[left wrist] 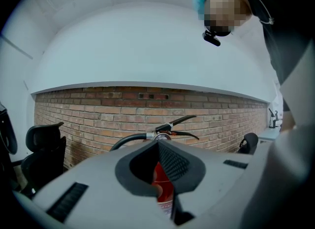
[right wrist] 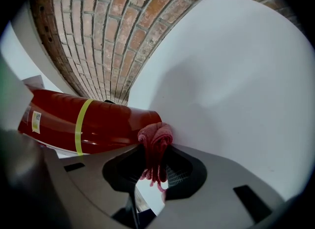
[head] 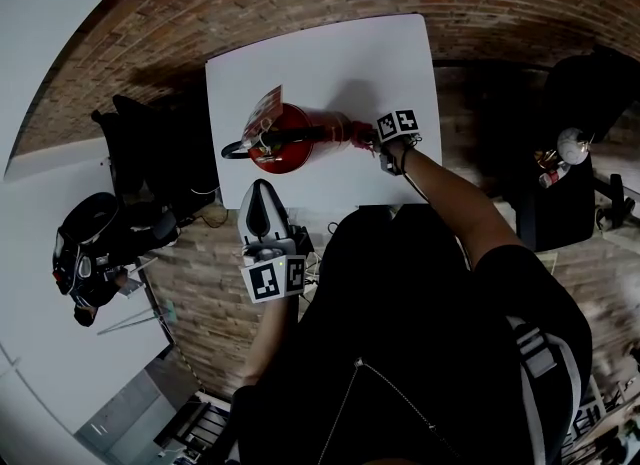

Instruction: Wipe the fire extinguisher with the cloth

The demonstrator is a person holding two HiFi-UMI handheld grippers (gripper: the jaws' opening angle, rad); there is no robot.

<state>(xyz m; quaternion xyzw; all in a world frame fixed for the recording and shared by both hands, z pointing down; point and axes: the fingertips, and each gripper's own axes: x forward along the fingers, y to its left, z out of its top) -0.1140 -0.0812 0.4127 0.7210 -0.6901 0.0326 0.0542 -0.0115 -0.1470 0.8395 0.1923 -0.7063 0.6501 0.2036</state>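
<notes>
The right claw (right wrist: pixel 157 148) pinches a bunched pink-red woven cloth (right wrist: pixel 155 137). The upper fold of the cloth presses against the bottom end of the glossy red cylindrical fire extinguisher (right wrist: pixel 98 122), right where that end meets the flat white worktop (right wrist: pixel 236 75). Loose threads of the cloth hang back between the two jaws. A narrow yellow band (right wrist: pixel 82 124) circles the cylinder farther along its body, and a small printed label sits beyond the band.

The left claw (left wrist: pixel 158 147) is drawn close together on nothing, leaving only a thin slit through which the red body shows. It points at the extinguisher from the near edge of the worktop, just short of it and not touching. Above its tips rise the extinguisher's black squeeze levers (left wrist: pixel 179 120) and a curved black hose (left wrist: pixel 128 139) that sweeps off to the left. Behind these runs a red-brown brick wall (left wrist: pixel 98 110), with a black office chair (left wrist: pixel 44 147) at the far left.
</notes>
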